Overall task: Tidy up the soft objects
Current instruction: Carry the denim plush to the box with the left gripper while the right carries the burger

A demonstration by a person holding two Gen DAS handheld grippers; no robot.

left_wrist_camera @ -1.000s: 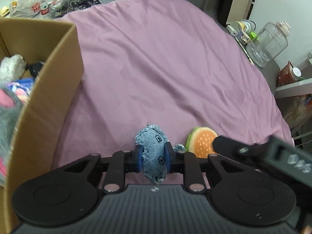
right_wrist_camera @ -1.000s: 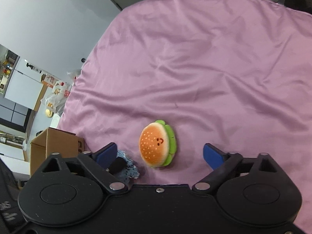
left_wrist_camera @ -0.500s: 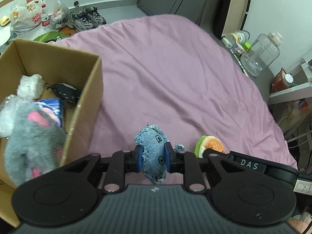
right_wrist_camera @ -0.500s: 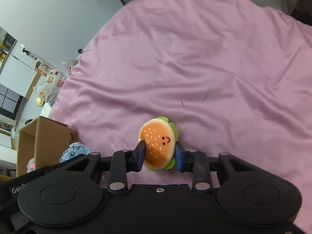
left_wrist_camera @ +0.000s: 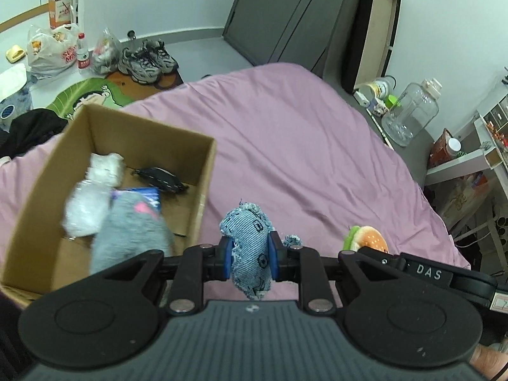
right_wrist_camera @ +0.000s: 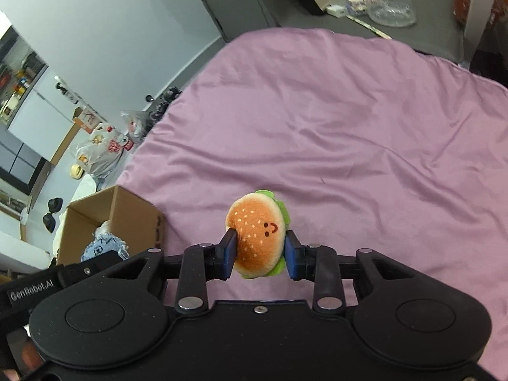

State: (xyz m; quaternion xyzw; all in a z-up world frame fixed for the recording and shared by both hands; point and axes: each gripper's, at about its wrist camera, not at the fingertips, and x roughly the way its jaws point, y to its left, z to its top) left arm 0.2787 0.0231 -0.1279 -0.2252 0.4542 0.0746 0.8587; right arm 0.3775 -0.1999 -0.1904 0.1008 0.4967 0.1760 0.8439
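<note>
Burger plush (right_wrist_camera: 257, 234) sits pinched in our right gripper (right_wrist_camera: 257, 251), denim toy (left_wrist_camera: 250, 247) in our left gripper (left_wrist_camera: 248, 256), both above the purple bed (left_wrist_camera: 301, 158) beside the cardboard box (left_wrist_camera: 203, 190). We could snag its near edge or let a squashy toy slip.

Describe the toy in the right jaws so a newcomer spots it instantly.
Start at the pink bedsheet, then come to the right gripper at the near edge. Pinched between its blue jaws is a small plush burger: orange bun with a smiley face and green lettuce trim, unlike the denim toy in the left gripper.
</note>
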